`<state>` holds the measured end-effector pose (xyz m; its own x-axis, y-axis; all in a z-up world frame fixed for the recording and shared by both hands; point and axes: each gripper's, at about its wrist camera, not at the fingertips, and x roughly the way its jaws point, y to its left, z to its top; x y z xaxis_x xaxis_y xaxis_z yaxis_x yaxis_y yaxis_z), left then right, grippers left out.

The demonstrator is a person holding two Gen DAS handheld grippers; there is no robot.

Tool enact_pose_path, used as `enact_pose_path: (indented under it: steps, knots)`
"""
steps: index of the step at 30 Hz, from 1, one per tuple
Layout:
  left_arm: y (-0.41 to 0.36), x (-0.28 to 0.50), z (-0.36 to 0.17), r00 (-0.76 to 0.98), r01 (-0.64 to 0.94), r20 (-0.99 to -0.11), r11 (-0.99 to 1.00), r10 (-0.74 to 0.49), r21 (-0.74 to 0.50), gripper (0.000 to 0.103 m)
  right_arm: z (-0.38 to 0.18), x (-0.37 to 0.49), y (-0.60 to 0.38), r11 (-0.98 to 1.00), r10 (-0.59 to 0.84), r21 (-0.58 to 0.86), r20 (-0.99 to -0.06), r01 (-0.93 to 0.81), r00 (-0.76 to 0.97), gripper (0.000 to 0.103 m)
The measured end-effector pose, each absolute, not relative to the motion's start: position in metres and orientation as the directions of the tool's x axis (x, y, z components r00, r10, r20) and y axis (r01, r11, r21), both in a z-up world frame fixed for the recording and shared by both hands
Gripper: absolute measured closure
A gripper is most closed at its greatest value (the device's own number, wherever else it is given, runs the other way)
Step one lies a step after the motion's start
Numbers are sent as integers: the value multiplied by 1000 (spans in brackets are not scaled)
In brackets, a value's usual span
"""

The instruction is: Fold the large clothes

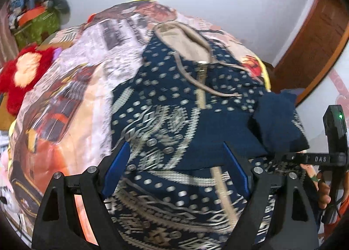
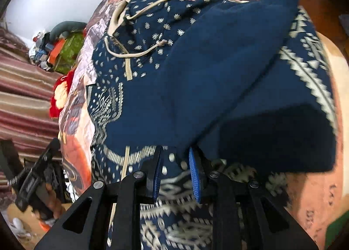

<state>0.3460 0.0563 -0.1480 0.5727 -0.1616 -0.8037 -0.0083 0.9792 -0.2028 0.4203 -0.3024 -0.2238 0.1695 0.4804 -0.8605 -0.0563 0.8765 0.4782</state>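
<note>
A large navy garment (image 1: pixel 165 101) with beige patterns, a beige neckline and drawstrings lies spread on a bed. Its sleeve (image 2: pixel 218 71) is folded over the body, plain navy inside showing. My left gripper (image 1: pixel 177 156) is open and empty, hovering above the garment's lower middle. My right gripper (image 2: pixel 175 162) is narrowly open over the patterned fabric, just below the folded sleeve's edge; nothing is pinched between its blue pads (image 2: pixel 194 176). The right gripper also shows in the left wrist view (image 1: pixel 314 158), at the sleeve's near edge.
The bed carries a printed orange and cream bedspread (image 1: pixel 65 97). A red plush toy (image 1: pixel 24 71) lies at its left edge. A pile of clutter with a green bag (image 1: pixel 37 25) stands beyond. A wooden door frame (image 1: pixel 316 38) is at the right.
</note>
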Motion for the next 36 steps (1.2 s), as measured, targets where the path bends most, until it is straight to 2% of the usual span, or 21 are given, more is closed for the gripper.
enact_pose_path:
  steps: [5, 10, 14, 20, 23, 25, 26, 28, 36]
  knots:
    - [-3, 364, -125, 574, 126, -790, 977, -213, -172, 18, -196, 399, -321, 877, 481, 466, -849, -122, 218, 83]
    - [-79, 393, -123, 499, 274, -815, 946, -294, -174, 18, -163, 378, -357, 907, 421, 376, -832, -191, 362, 83]
    - [-137, 416, -134, 438, 364, -845, 920, -308, -147, 18, -145, 371, -402, 940, 341, 303, -808, -158, 481, 83]
    - [-205, 449, -165, 371, 415, -882, 902, -290, -122, 20, -152, 389, -456, 960, 267, 275, -815, -63, 515, 83]
    - [-230, 462, -180, 389, 428, -889, 902, -242, -58, 30, -164, 399, -468, 948, 291, 315, -820, -36, 492, 83]
    - [-240, 470, -191, 417, 414, -892, 910, -176, 14, 52, -172, 403, -472, 942, 308, 336, -824, -27, 476, 83]
    - [-241, 471, -194, 428, 417, -888, 909, -166, 31, 59, -176, 405, -471, 939, 315, 343, -825, -27, 470, 83]
    - [-240, 471, -194, 457, 415, -878, 907, -142, 69, 97, -182, 409, -469, 933, 333, 358, -825, -35, 456, 83]
    - [-163, 453, -130, 589, 327, -788, 944, -178, 32, 99, -184, 425, -430, 921, 385, 369, -821, -122, 421, 83]
